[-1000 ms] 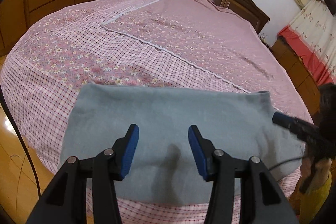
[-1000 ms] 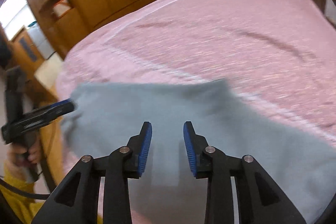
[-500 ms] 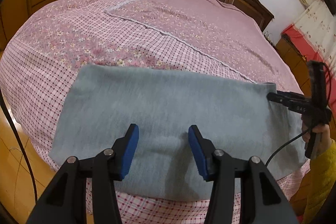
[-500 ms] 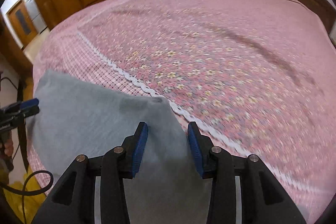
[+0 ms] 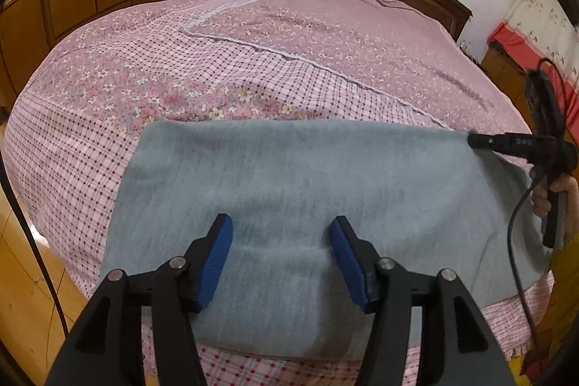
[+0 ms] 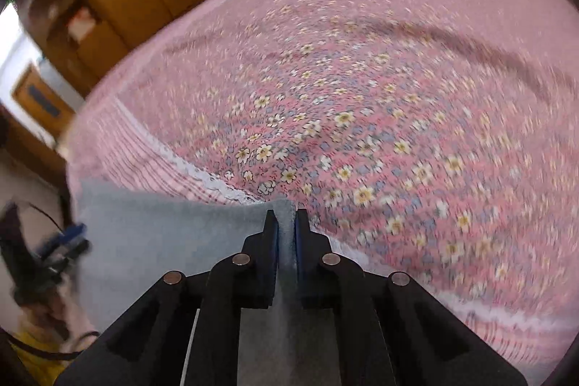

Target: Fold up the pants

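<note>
Lying flat on bed [image 5: 152, 85]: grey pants [image 5: 289, 190]. Hovering above pants, opening, gripping nothing: left claw [image 5: 280, 237]. Closing on pants' far corner: right claw [image 6: 286, 230].

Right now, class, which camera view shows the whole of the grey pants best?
The left wrist view: the pants lie spread across the bed, both ends visible. The right wrist view, blurred, shows only one corner between the closing right gripper.

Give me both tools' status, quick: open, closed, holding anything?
Left tool: jaws opening, above the flat grey-blue fleece pants, gripping nothing.
Right tool: jaws closing on the pants' far corner; fabric sits pinched between the pads.
</note>
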Action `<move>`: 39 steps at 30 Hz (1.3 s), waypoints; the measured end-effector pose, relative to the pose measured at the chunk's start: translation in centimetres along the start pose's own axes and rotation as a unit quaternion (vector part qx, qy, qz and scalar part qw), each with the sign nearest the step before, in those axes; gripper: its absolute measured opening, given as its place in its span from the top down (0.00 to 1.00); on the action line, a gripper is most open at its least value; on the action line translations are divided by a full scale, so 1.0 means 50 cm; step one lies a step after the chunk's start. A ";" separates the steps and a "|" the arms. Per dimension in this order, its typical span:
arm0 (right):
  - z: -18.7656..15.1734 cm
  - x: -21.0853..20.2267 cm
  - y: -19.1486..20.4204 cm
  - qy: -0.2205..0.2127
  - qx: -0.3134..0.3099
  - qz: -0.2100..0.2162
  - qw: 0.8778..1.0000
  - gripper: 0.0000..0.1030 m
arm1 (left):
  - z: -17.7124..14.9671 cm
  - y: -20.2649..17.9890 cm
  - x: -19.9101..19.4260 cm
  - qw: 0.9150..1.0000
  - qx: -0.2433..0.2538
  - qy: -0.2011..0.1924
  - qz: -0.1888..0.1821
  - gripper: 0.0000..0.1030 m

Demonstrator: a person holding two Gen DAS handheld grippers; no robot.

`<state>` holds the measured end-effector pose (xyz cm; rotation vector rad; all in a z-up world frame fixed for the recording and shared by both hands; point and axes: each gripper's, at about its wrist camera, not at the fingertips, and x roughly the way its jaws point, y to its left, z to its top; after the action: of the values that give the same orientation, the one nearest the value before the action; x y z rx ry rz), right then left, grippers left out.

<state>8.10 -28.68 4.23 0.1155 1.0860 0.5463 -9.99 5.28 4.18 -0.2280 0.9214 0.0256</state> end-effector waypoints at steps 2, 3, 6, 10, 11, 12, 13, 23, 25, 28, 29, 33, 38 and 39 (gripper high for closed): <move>-0.015 -0.047 0.003 -0.030 0.003 -0.016 0.999 0.81 | 0.012 -0.004 -0.009 1.000 -0.006 0.001 0.002 0.42; -0.025 -0.074 0.004 -0.046 0.000 -0.025 0.999 0.81 | 0.017 -0.007 -0.014 1.000 -0.007 -0.001 -0.001 0.42; -0.051 -0.136 -0.004 -0.077 -0.005 -0.061 0.995 0.80 | 0.034 -0.033 -0.027 1.000 0.005 -0.010 -0.015 0.42; -0.094 -0.204 -0.039 -0.087 0.002 -0.114 0.990 0.80 | 0.053 -0.089 -0.028 0.998 0.038 -0.015 -0.043 0.42; -0.102 -0.216 -0.049 -0.087 0.007 -0.124 0.988 0.80 | 0.058 -0.111 -0.023 0.997 0.048 -0.013 -0.053 0.42; -0.114 -0.230 -0.064 -0.088 0.015 -0.137 0.987 0.80 | 0.062 -0.124 -0.018 0.997 0.054 -0.010 -0.059 0.42; -0.124 -0.241 -0.075 -0.088 0.022 -0.145 0.985 0.80 | 0.066 -0.141 -0.012 0.996 0.061 -0.008 -0.065 0.42; -0.186 -0.304 -0.157 -0.096 0.059 -0.186 0.976 0.80 | 0.101 -0.326 0.042 0.983 0.131 0.004 -0.127 0.42; -0.188 -0.303 -0.156 -0.093 0.049 -0.177 0.979 0.80 | 0.108 -0.358 0.062 0.981 0.134 0.014 -0.139 0.42; -0.186 -0.283 -0.148 -0.078 0.028 -0.172 0.982 0.80 | 0.111 -0.412 0.106 0.978 0.149 0.025 -0.146 0.42; -0.184 -0.272 -0.147 -0.072 0.024 -0.178 0.981 0.80 | 0.110 -0.422 0.114 0.977 0.153 0.027 -0.147 0.42; -0.186 -0.234 -0.172 -0.055 0.028 -0.190 0.980 0.80 | 0.100 -0.469 0.173 0.975 0.178 0.026 -0.130 0.47; -0.196 -0.232 -0.237 -0.069 0.084 -0.184 0.977 1.00 | 0.116 -0.469 0.207 0.979 0.179 0.009 -0.099 0.53; -0.198 -0.235 -0.250 -0.074 0.100 -0.166 0.978 1.00 | 0.120 -0.466 0.212 0.980 0.175 0.010 -0.098 0.53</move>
<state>0.06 -46.77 4.64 0.1457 0.9865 0.1248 3.94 -17.01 3.55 0.0086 0.9041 -0.3203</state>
